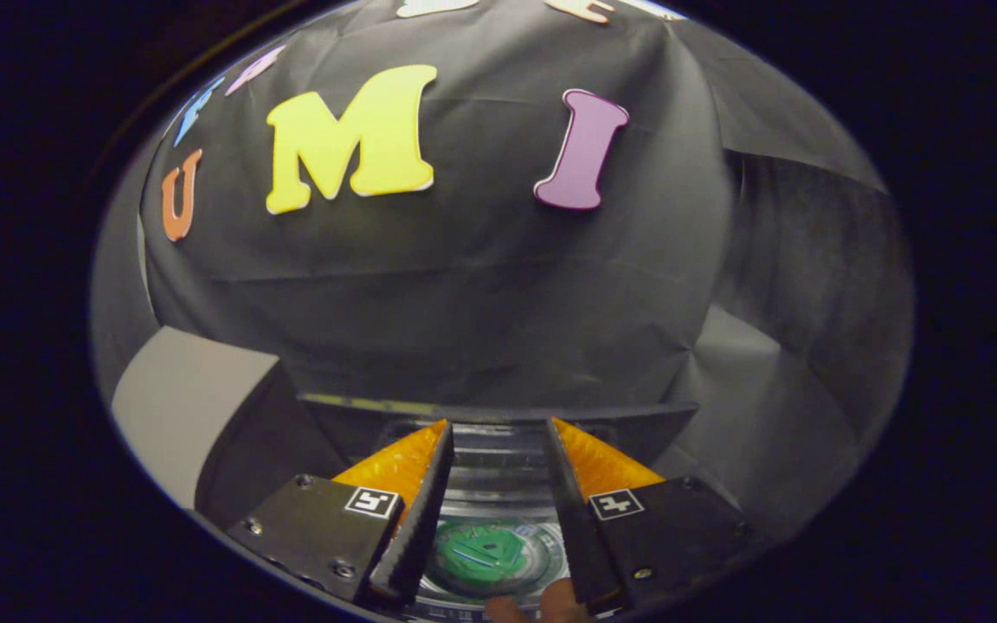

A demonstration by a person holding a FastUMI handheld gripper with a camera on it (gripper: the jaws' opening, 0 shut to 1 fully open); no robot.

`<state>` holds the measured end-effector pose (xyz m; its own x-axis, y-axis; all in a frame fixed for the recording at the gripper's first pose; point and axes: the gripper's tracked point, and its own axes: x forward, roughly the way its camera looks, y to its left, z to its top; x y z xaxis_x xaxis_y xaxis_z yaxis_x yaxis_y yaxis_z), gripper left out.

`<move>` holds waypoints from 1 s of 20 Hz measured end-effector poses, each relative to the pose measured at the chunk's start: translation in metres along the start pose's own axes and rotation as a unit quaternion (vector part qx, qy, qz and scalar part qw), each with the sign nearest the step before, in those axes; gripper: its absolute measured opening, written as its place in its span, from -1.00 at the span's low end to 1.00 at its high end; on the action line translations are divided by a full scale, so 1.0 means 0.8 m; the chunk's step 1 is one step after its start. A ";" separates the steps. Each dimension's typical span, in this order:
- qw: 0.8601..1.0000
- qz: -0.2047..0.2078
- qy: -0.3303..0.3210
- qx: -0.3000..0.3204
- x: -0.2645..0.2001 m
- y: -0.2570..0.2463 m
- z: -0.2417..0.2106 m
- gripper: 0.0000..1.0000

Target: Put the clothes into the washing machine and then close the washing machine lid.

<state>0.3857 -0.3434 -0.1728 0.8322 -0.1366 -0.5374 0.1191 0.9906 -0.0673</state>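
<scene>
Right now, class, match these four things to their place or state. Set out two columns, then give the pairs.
1 fingers
2 green disc
3 black cloth
4 pale panel

a behind the washing machine
b apart, holding nothing
c off to the left of the fingers
d low down between the fingers

Pairs: 1b, 2d, 3a, 4c

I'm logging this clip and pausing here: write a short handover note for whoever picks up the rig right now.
Tool: fingers apart, nothing between them, poised above the open washing machine.
Drum: visible below between the fingers, with a green disc at its bottom; whether any clothes lie in it cannot be told.
Person: fingertips show at the tool's near end.
Done: cannot confirm clothes are loaded.
Left: check the clothes, then close the lid.
</scene>
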 end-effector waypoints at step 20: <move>0.997 -0.031 0.043 0.055 0.097 -0.010 0.022 1.00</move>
<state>0.4589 -0.3624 -0.1996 0.7723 -0.1922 -0.6054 0.2325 0.9725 -0.0122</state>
